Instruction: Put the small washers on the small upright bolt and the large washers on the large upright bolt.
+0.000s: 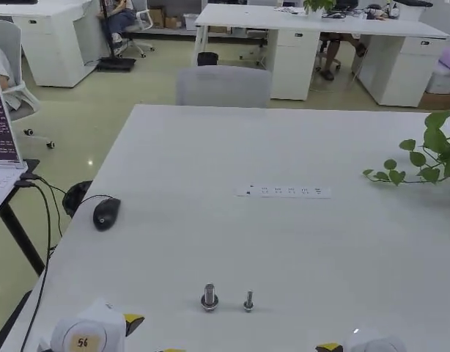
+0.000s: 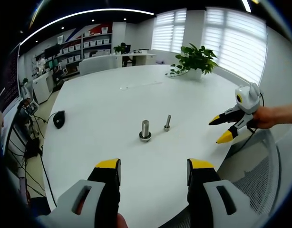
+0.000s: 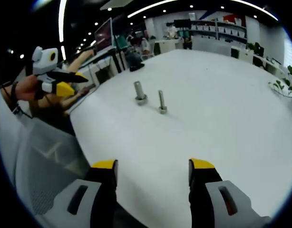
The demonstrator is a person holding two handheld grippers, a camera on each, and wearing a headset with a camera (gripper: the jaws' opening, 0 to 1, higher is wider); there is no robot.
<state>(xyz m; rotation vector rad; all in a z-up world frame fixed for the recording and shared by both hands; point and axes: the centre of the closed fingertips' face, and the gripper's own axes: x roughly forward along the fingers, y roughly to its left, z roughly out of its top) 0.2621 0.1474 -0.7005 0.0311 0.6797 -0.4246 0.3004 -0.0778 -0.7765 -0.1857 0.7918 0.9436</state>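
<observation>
Your left gripper (image 2: pixel 154 165) and right gripper (image 3: pixel 153 165) are both released, grasping nothing, at the table's (image 1: pixel 283 242) near edge. There the large bolt (image 1: pixel 209 297) stands beside the small bolt (image 1: pixel 248 301).

left gripper (image 1: pixel 148 334) cut by bottom edge, plant (image 1: pixel 429 155) by right edge

We see bright, even light. Blinded windows (image 2: pixel 231 38) blow out in the left gripper view; ceiling strips (image 3: pixel 146 9) glare in the right gripper view. The white surface (image 1: pixel 283 242) carries faint, soft shadows. Both gripper views bend and blur at their edges.
</observation>
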